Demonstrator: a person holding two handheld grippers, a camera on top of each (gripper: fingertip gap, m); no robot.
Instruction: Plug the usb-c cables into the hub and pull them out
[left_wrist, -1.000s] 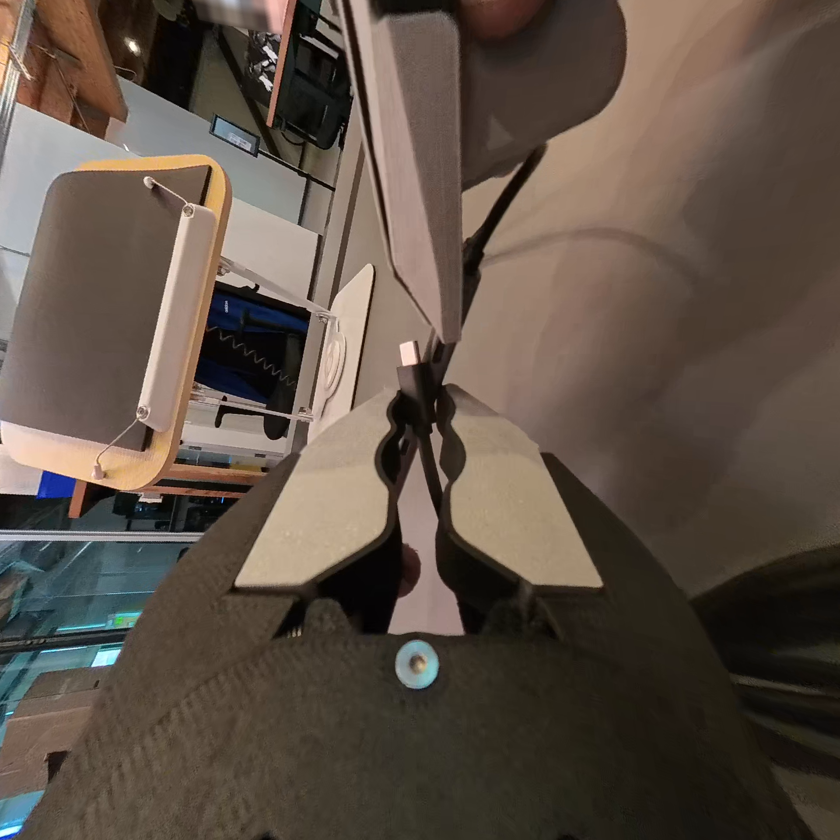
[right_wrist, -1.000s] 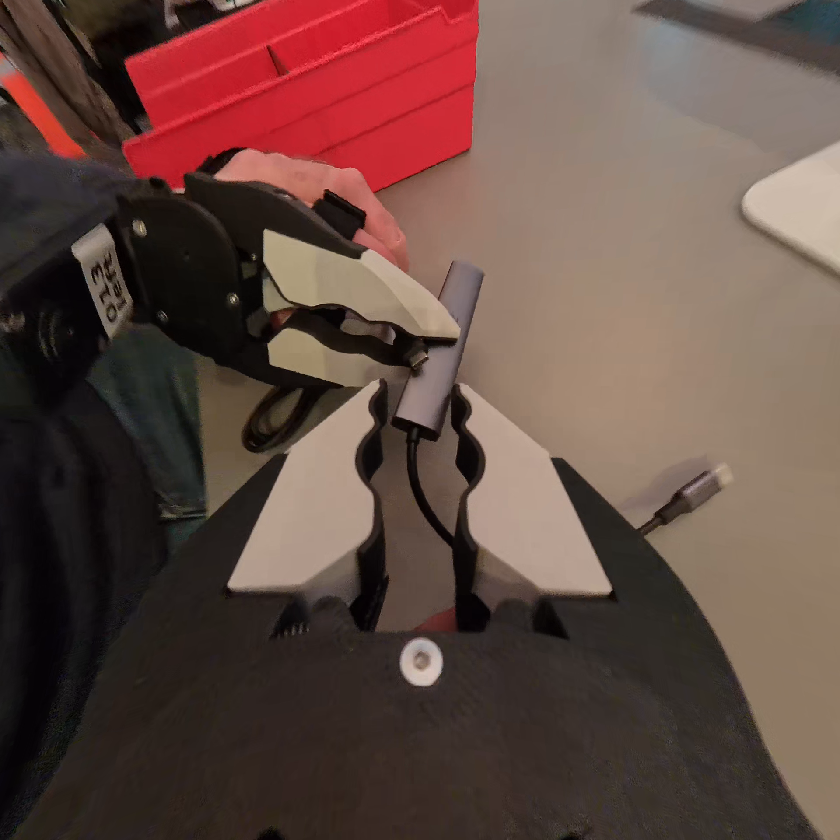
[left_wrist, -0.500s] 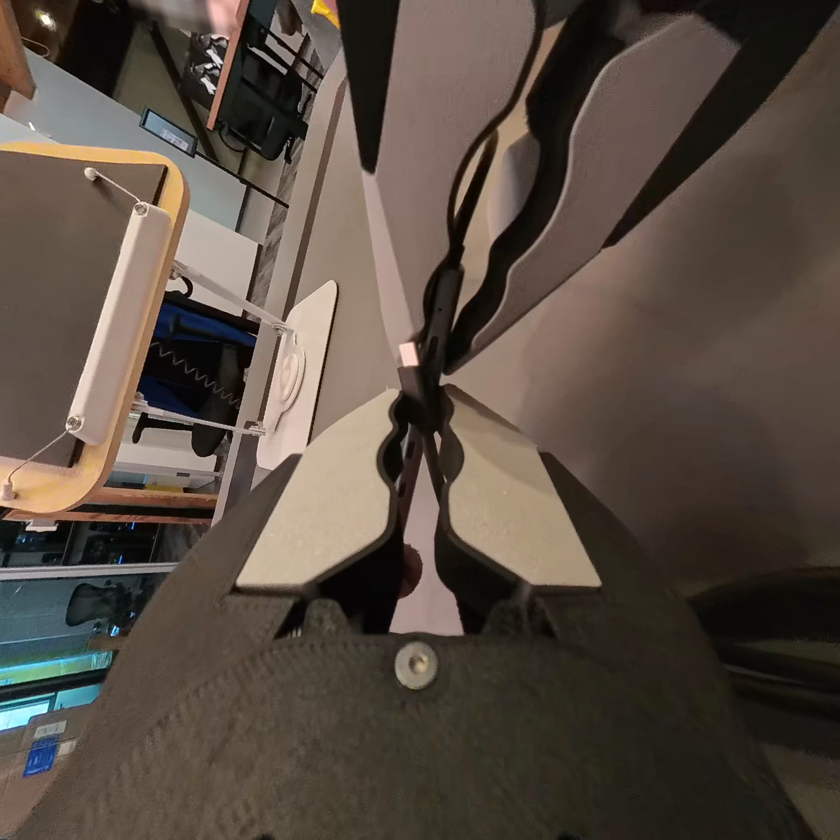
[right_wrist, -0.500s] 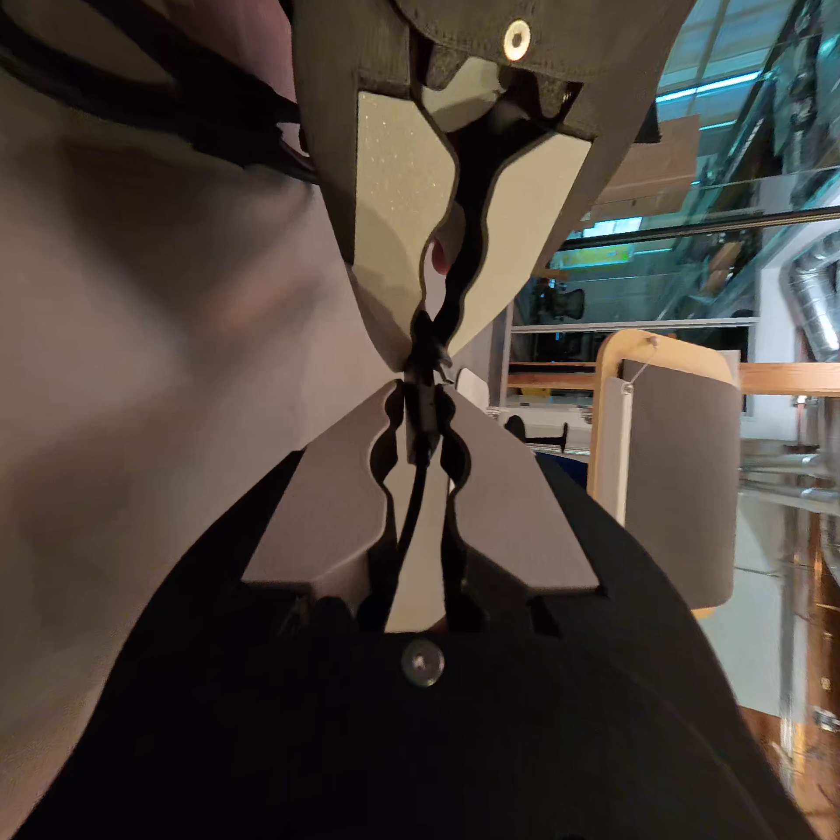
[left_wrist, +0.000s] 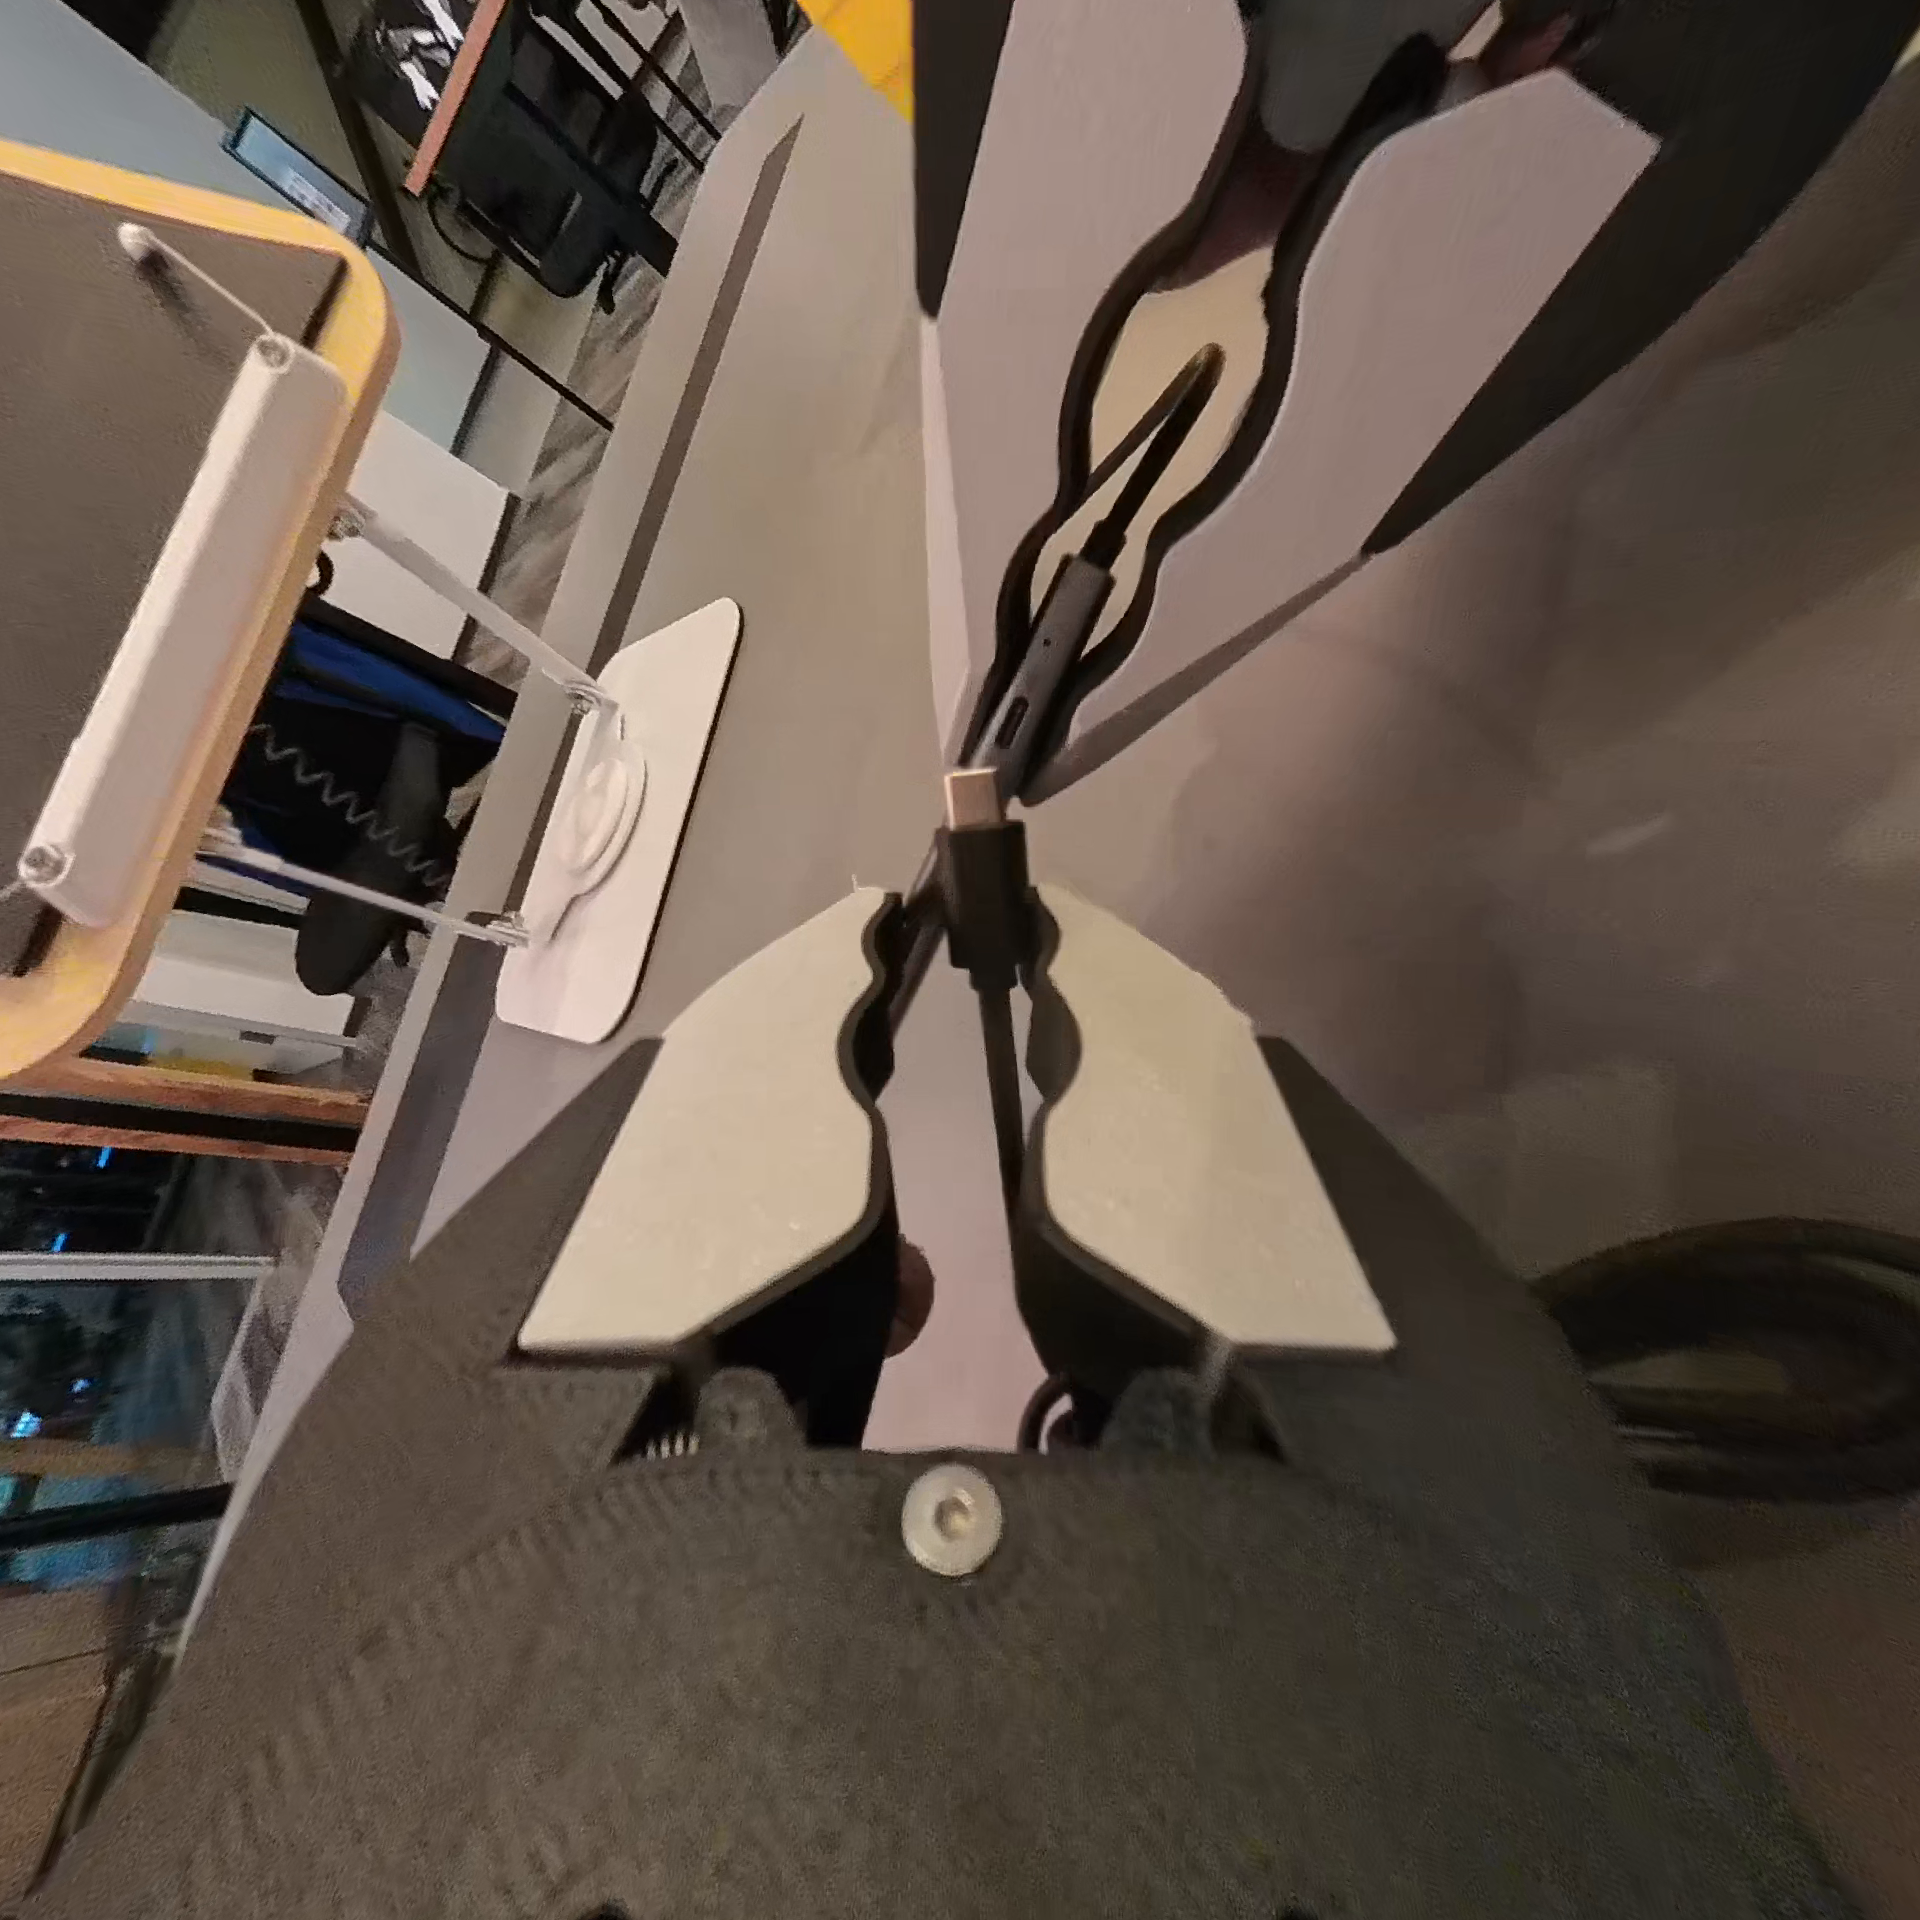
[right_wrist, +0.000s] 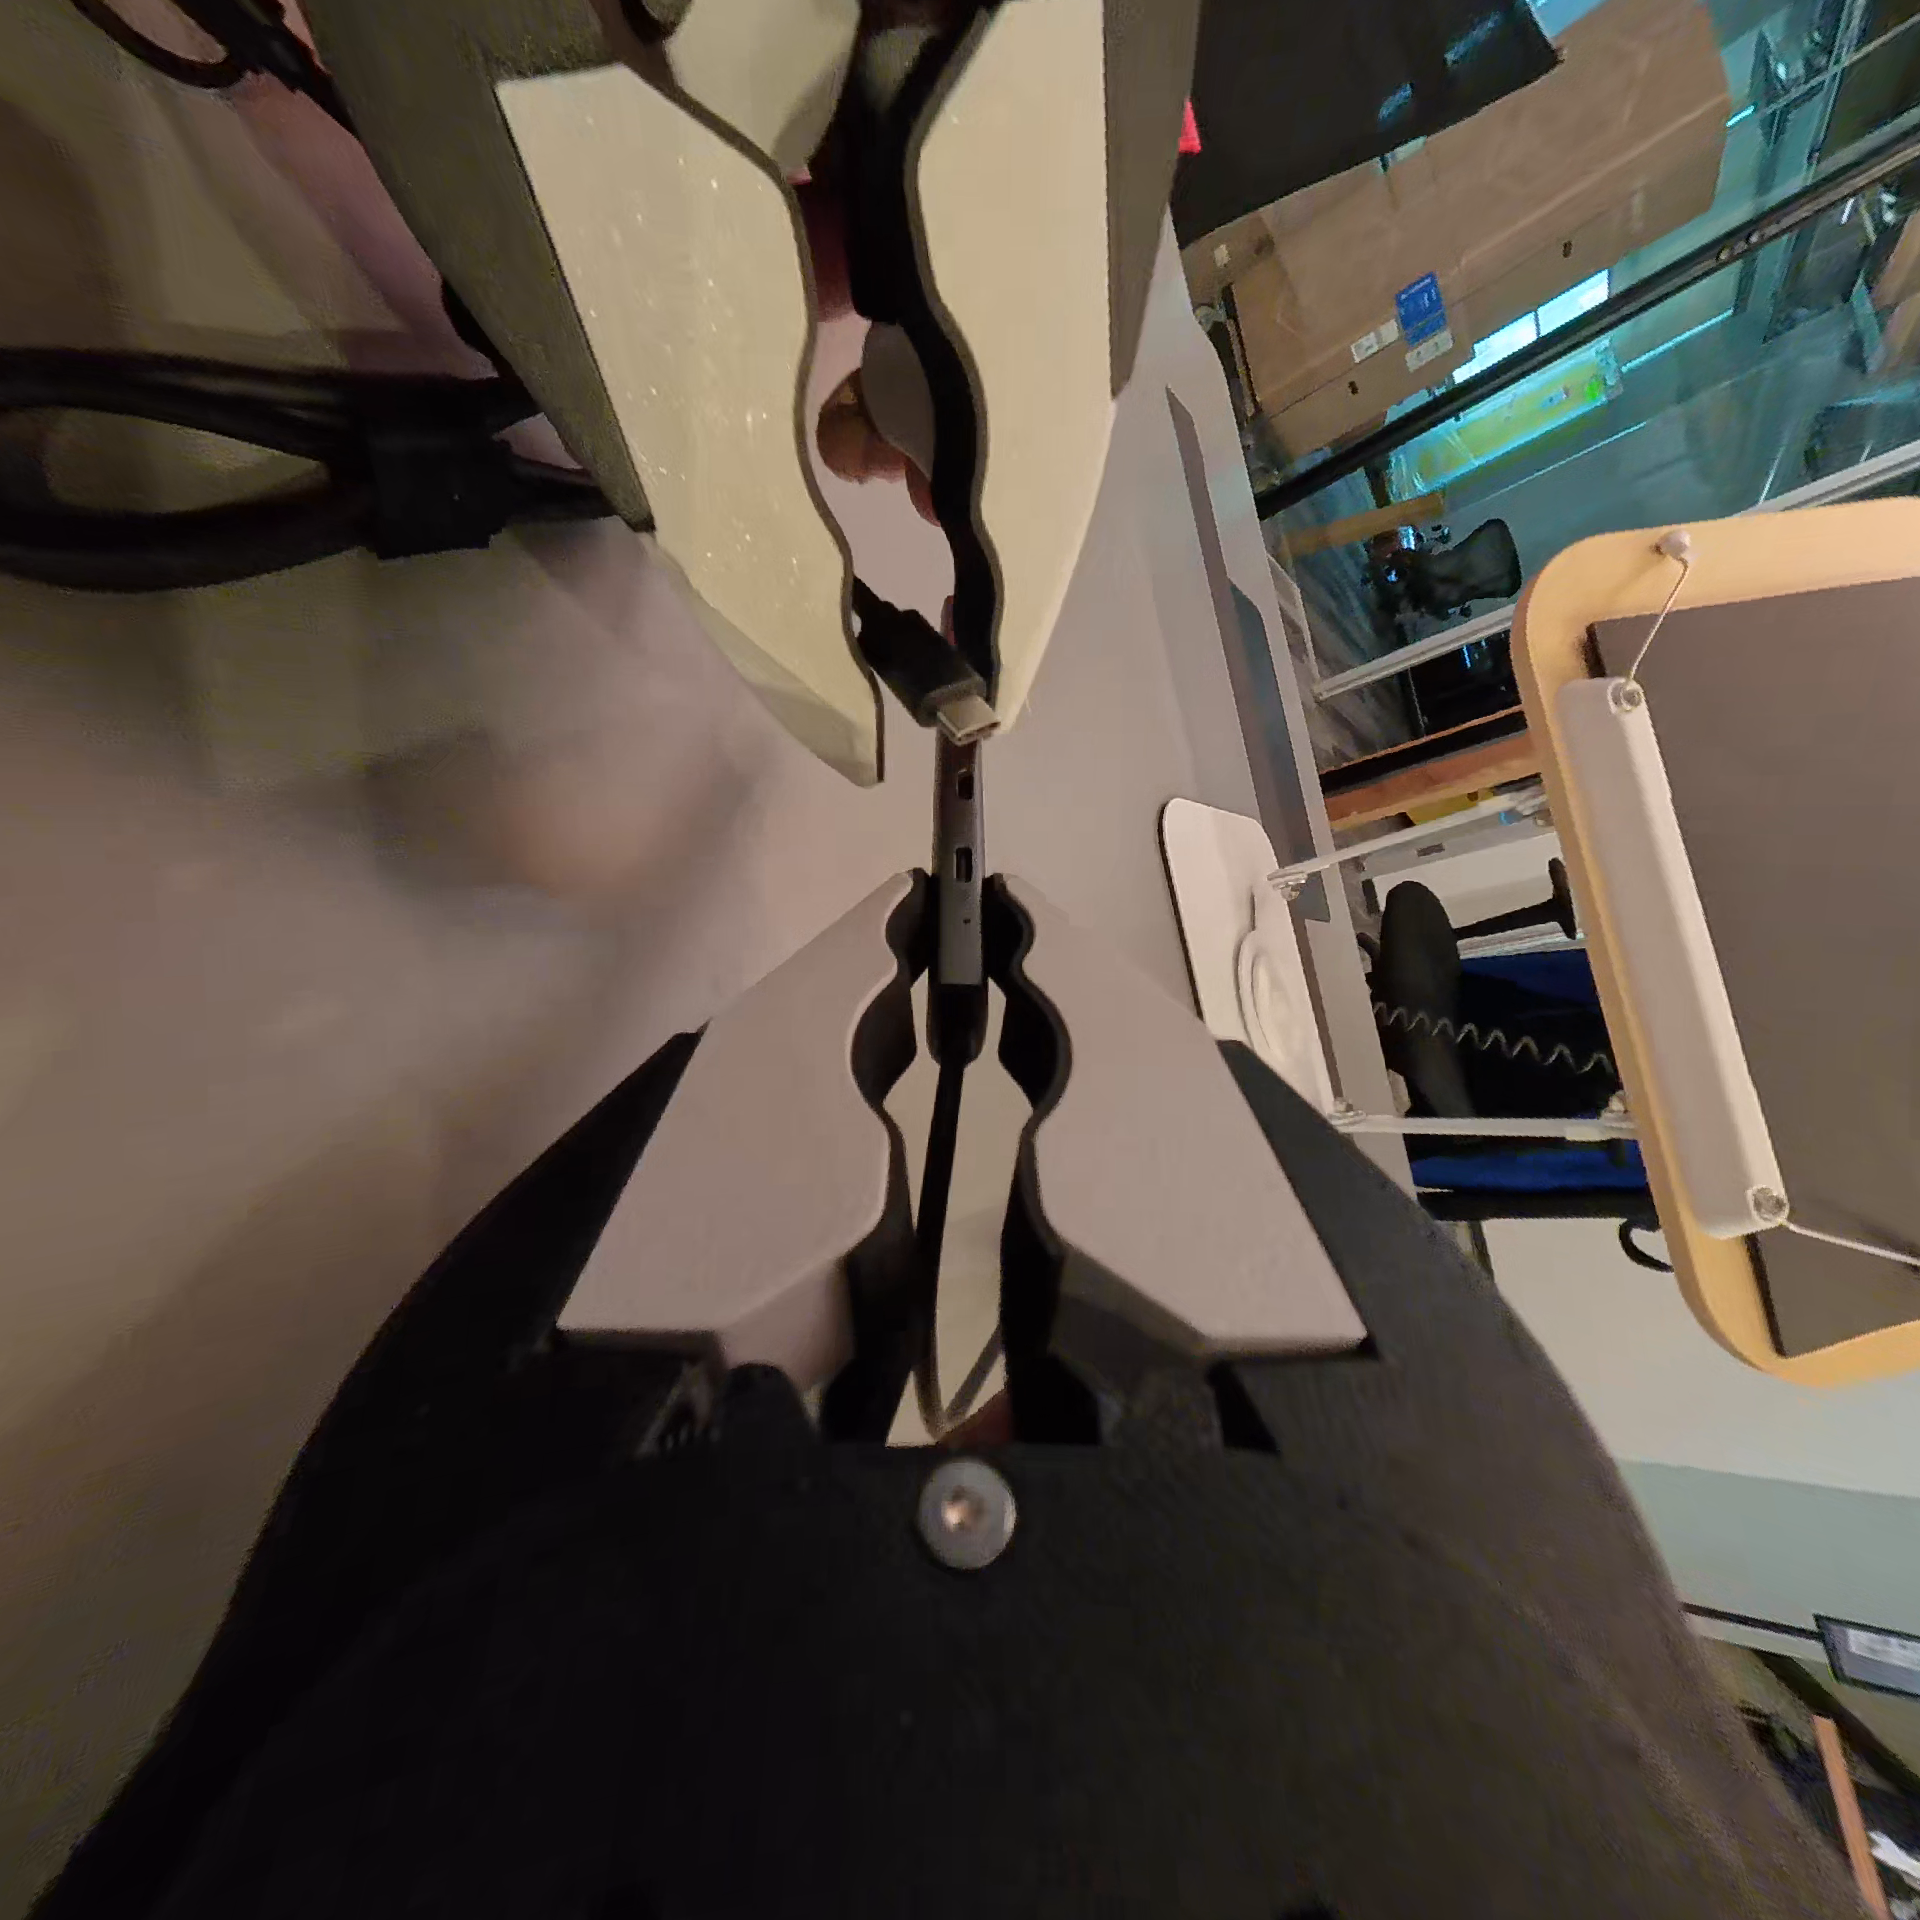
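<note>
While our left gripper (left_wrist: 961, 914) pinches the stiff, light plug (left_wrist: 977, 831) by its black collar, our right gripper (right_wrist: 951, 904) clamps the slim, rigid hub (right_wrist: 958, 873) at its near cable end.

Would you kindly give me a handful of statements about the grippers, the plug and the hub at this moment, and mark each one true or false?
1. The left gripper is shut on the black USB-C plug. True.
2. The right gripper grips the grey hub. True.
3. The plug is fully seated in the hub. False: its metal tip is bare, just short of the hub's end.
4. The hub lies flat on the table. False: it is held up between the right gripper's fingers.
5. The hub's own cable runs back between the right gripper's fingers. True.
</note>
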